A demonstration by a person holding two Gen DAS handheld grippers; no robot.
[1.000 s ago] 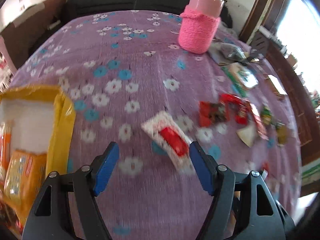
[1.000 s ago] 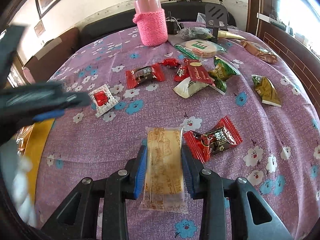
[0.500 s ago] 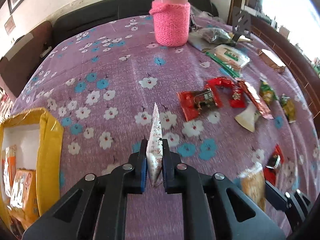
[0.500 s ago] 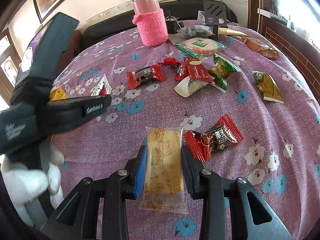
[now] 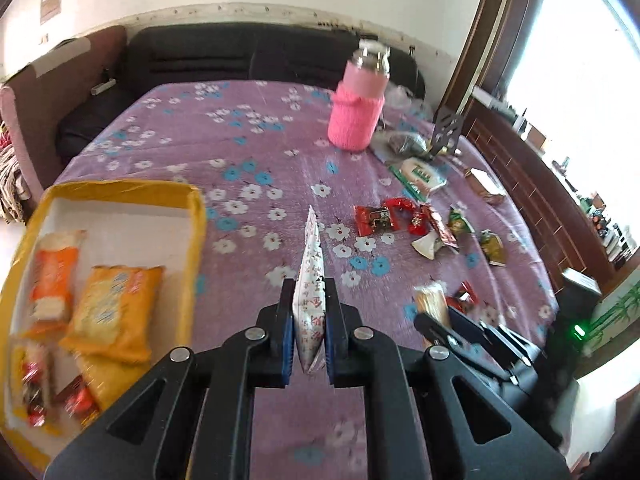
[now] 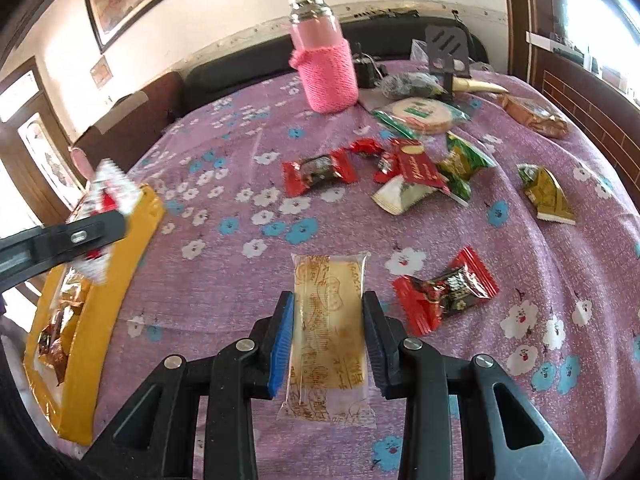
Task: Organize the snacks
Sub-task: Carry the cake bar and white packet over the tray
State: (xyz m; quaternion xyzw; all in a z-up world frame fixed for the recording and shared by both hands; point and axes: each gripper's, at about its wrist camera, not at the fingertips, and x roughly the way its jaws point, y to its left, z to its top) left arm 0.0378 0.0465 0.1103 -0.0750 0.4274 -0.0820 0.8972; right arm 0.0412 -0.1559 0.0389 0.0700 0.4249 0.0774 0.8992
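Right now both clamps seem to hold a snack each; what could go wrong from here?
1. The left gripper pinches the white packet edge-on, so it might slip out before reaching the yellow box.
2. The right gripper squeezes a clear-wrapped biscuit, which could crack.
3. The grippers sit close together and might bump.

Each black gripper [image 5: 306,332] has blue pads [image 6: 281,344] and silver screws.
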